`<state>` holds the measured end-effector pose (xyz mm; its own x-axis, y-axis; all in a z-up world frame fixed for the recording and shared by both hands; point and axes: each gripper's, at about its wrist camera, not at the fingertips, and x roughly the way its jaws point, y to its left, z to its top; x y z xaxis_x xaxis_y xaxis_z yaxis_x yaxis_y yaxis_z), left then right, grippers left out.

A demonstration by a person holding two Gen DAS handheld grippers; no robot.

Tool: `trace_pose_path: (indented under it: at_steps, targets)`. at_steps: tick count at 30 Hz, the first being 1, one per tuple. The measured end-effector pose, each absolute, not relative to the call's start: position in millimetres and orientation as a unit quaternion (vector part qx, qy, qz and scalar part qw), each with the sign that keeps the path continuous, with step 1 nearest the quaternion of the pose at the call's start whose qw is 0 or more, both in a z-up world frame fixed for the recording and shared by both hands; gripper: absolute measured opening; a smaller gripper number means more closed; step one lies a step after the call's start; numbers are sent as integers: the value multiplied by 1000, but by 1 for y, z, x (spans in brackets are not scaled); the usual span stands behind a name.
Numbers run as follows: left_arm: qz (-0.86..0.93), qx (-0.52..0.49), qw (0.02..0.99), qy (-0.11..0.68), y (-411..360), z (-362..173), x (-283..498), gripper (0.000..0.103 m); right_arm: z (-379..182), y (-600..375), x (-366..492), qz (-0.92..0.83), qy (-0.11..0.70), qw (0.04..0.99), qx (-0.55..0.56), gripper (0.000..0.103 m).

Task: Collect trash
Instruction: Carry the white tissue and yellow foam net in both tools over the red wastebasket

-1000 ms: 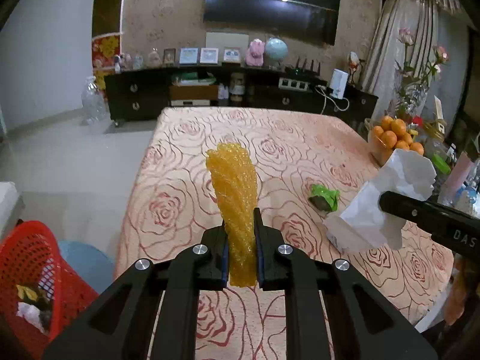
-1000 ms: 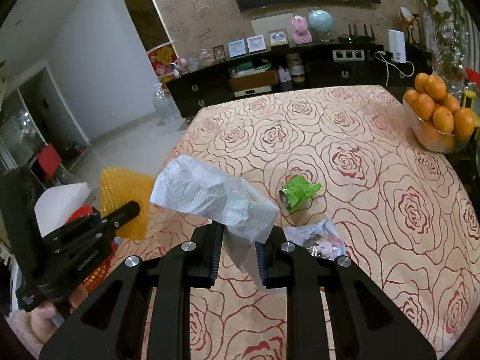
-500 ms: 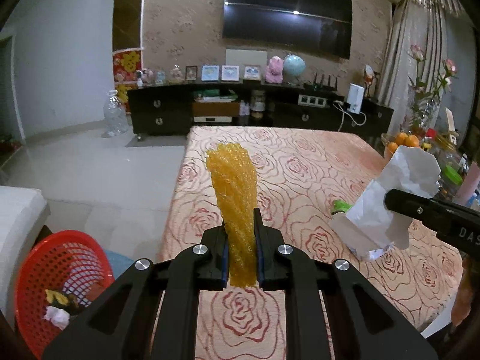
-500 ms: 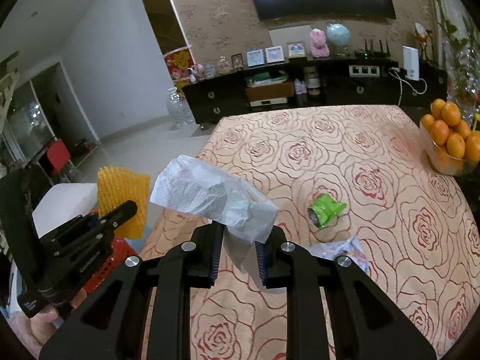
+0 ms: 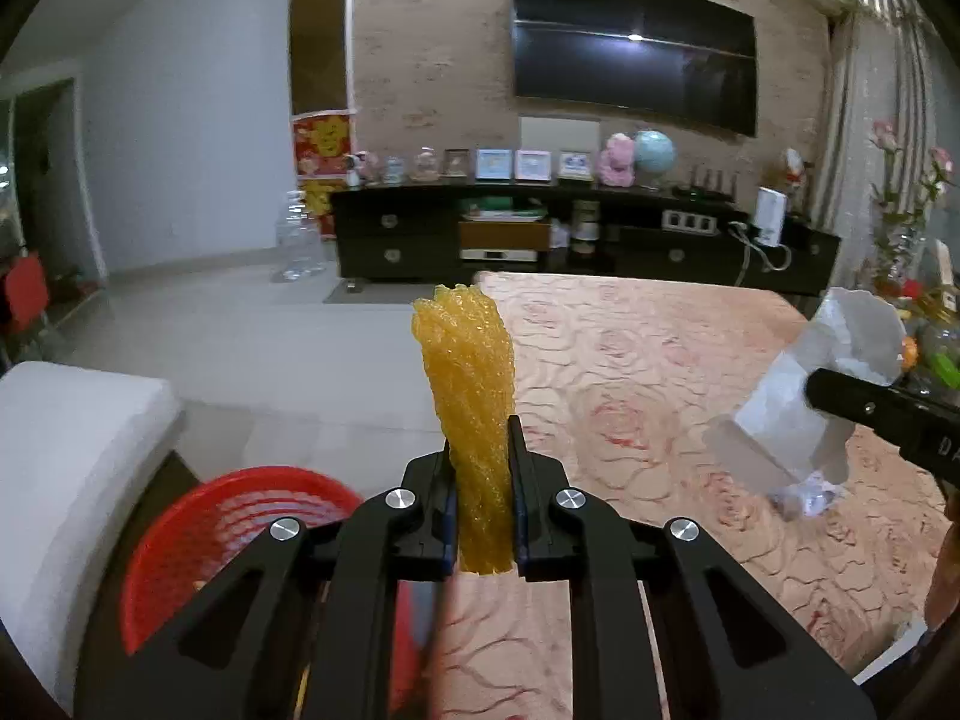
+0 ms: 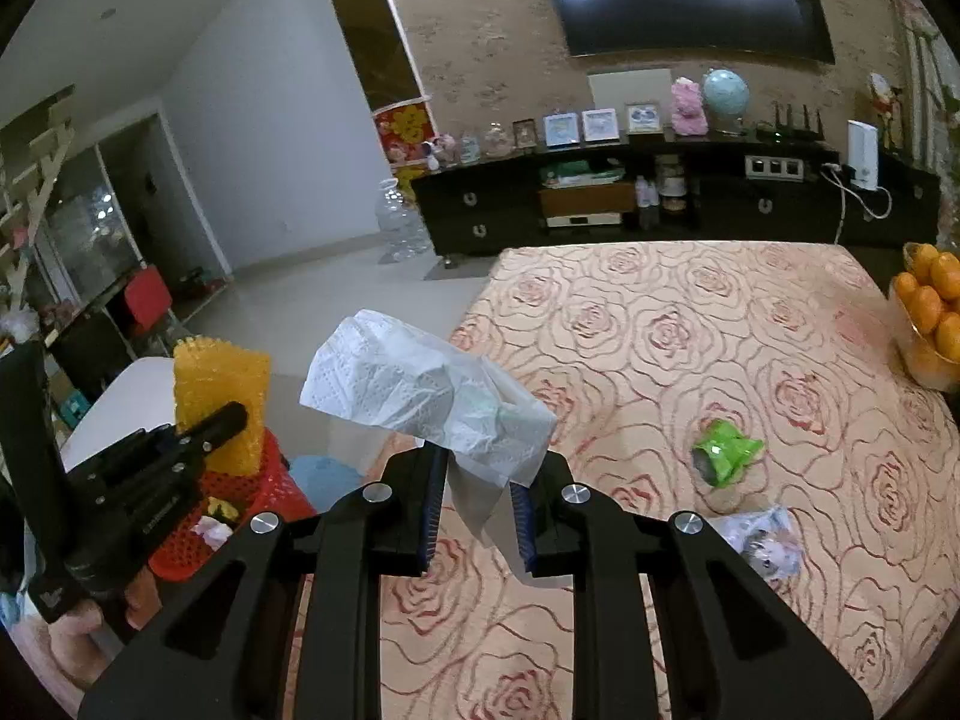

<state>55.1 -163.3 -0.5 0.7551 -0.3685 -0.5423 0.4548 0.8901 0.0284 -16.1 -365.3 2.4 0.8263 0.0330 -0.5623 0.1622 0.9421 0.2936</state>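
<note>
Yellow bubbly foam netting (image 5: 471,396) is pinched upright in the left gripper (image 5: 483,516), jaws pressed tight against both sides of it, and it sticks up well past the fingertips. That gripper is held out over the floor just off the table edge, with the red plastic mesh basket (image 5: 180,546) right below and to its left; in the right wrist view you can see the person's hand (image 6: 90,618) wrapped around the handle, though it's cut off at the frame edge. Right gripper (image 6: 477,498) is clamped on a crumpled white paper tissue (image 6: 420,390), jaws only partly closed since the wad is loose, and most of the tissue flops out to the left above the fingers. It's held over the near edge of the rose-patterned pink tablecloth (image 6: 660,324). On the cloth sit a crumpled green wrapper (image 6: 723,456) and, nearer, a clear printed plastic wrapper (image 6: 762,540), well apart from a bowl of oranges (image 6: 930,324) that's cropped at the right. Basket contents are mostly hidden, just a few scraps (image 6: 213,525) showing.
</note>
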Motion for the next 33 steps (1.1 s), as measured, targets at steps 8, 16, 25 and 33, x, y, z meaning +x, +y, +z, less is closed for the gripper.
trace_pose_path:
  at_steps: [8, 16, 25, 33]
  targets:
    - [-171, 78, 947, 259, -107, 12, 57, 12, 8, -336, -2, -11, 293, 944, 149, 20]
    - [-135, 43, 952, 271, -62, 6, 69, 12, 8, -307, 18, 16, 300, 944, 138, 20]
    - [-112, 7, 953, 282, -20, 2, 78, 12, 12, -253, 45, 76, 307, 940, 131, 20]
    - [-94, 1, 953, 289, -3, -2, 85, 12, 25, -201, 71, 132, 318, 933, 105, 20]
